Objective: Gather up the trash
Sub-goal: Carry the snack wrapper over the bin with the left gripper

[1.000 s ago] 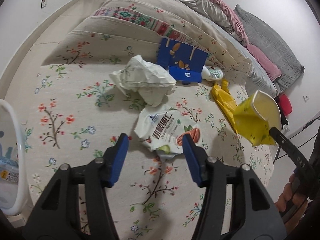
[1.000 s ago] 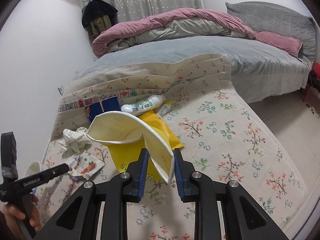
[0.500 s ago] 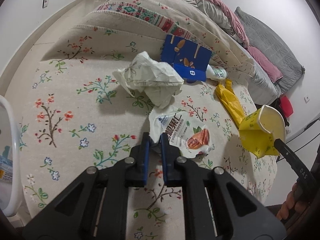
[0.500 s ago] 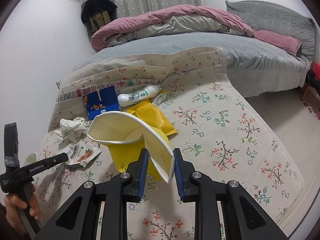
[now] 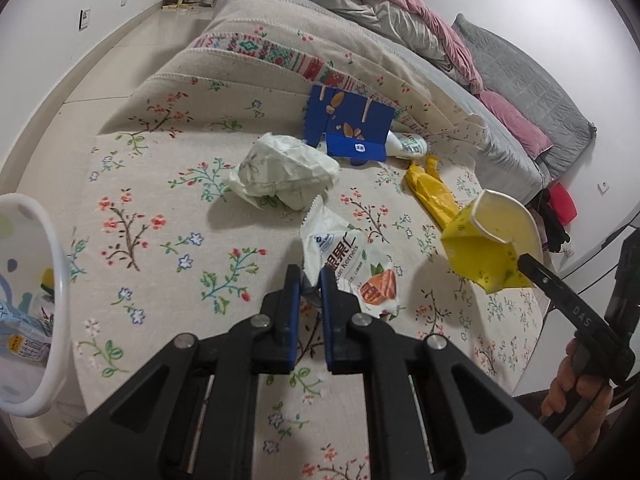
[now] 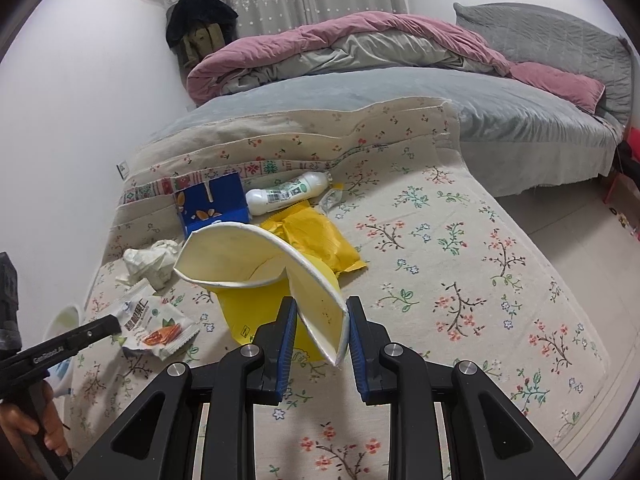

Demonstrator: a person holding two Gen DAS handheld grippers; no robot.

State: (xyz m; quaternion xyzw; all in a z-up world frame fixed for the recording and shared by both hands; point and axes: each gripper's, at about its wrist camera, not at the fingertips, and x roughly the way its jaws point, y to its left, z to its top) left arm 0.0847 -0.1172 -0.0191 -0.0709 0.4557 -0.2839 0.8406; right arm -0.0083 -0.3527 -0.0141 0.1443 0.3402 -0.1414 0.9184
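Both sets of jaws clamped: left gripper (image 5: 310,280) on "kernels" snack packet (image 5: 348,260), right gripper (image 6: 320,316) on crushed yellow cup (image 6: 276,276).

White bin (image 5: 48,264) cut by left edge, contents partly hidden.

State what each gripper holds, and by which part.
Left gripper pinches the snack packet by its near edge; right gripper clamps the crushed yellow paper cup by its folded rim.
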